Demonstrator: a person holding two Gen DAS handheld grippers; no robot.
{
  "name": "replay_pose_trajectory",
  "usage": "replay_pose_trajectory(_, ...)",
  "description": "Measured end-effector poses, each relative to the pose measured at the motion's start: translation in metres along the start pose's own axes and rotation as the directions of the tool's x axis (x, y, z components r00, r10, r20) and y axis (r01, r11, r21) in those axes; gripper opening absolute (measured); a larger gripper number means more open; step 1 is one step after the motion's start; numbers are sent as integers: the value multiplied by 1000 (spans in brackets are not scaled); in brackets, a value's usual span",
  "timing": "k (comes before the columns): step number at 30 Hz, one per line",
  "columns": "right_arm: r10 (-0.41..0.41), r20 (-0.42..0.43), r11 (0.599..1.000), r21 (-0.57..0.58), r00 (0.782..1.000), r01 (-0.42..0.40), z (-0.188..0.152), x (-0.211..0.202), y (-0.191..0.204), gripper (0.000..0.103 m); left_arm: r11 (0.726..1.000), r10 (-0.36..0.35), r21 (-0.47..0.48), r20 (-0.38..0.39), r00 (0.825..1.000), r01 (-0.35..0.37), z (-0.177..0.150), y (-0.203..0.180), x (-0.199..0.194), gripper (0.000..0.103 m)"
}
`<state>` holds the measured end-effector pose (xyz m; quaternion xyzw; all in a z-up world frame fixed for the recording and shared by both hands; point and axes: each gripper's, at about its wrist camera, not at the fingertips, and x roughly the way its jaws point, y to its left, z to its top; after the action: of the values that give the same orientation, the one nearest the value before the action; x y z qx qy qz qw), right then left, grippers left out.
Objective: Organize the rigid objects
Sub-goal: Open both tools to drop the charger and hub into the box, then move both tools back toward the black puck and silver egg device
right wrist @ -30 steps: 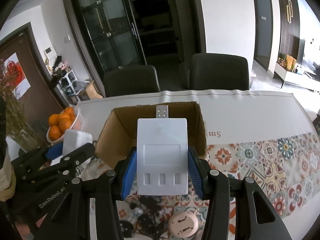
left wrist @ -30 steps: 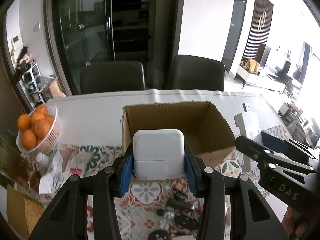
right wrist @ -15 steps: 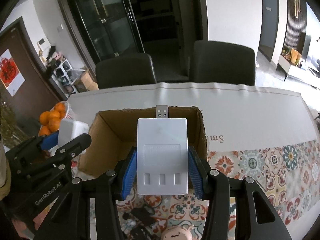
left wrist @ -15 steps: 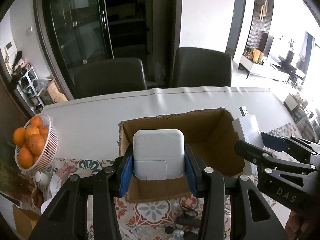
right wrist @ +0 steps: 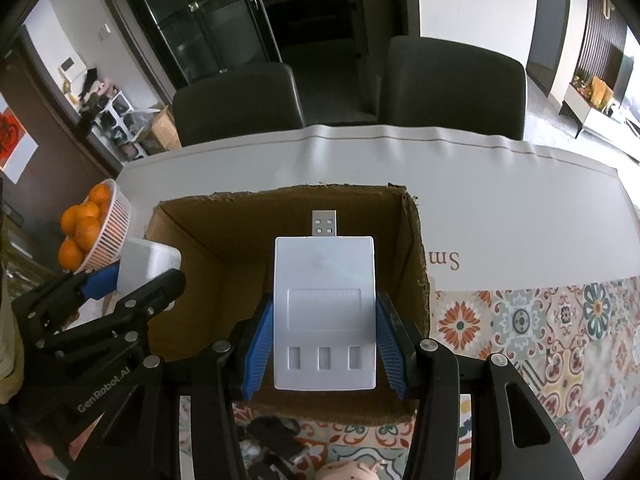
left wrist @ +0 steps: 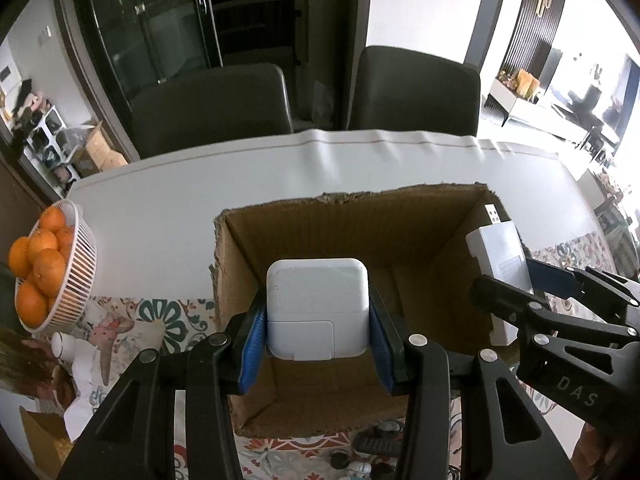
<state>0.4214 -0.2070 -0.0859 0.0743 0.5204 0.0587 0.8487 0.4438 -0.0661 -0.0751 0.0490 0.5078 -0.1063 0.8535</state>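
Observation:
My left gripper [left wrist: 318, 332] is shut on a white square power adapter [left wrist: 317, 307] and holds it over the open cardboard box [left wrist: 304, 236]. My right gripper [right wrist: 325, 344] is shut on a white flat USB hub [right wrist: 324, 312] with a metal plug at its far end, also held over the box [right wrist: 200, 240]. The right gripper and hub show at the right of the left wrist view [left wrist: 500, 256]. The left gripper and adapter show at the left of the right wrist view [right wrist: 146, 264].
A white basket of oranges [left wrist: 48, 264] stands left of the box. Small dark gadgets [right wrist: 276, 440] and a pink round item [right wrist: 352, 472] lie on the patterned cloth near me. Two dark chairs [left wrist: 212, 100] stand behind the table.
Both grippers have moved forward with their loads, from in front of the box to over its opening. The box now fills more of both views.

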Motion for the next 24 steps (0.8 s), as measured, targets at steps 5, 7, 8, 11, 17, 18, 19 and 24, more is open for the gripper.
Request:
replay_pose_trajectory(5,3,-29,1000,-4,1000,-3,0,9,0,49,1000,-1,4,-37,999,1,-1,0,10,45)
replay_pose_trajectory(7,3,-35,1000,2,999,-3,0,11,-1,49,1000,-3,0,-32,999,3,-1,2,9,45)
replay_pose_trajectory(8,9,-35,1000,5,999,-9,-1,12,-1,50,1000,-1,1,-28,1000,1,-1,2,9,46)
replay_pose_trajectory(11,18,-38,1000,15,999,-17,-1,13,-2,50,1000,5,-2,-20,1000,-5,-1,3,6,47)
replay_pose_trajectory(17,-23,3,1000,-1,1000,23,-6,1,2,50,999,51,14,17,999,-52,-6,2,-6,49)
replay_pose_trajectory(18,-24,10,1000,-2,1000,24,-7,-2,2,50,998,56,14,24,998,-56,-8,3,-9,49)
replay_pose_trajectory(19,-24,17,1000,-2,1000,24,-9,-5,3,50,998,59,14,33,998,-59,-10,3,-14,49)
replay_pose_trajectory(24,-47,80,999,-10,996,48,-18,-28,6,50,997,78,18,88,993,-80,-21,1,-39,54)
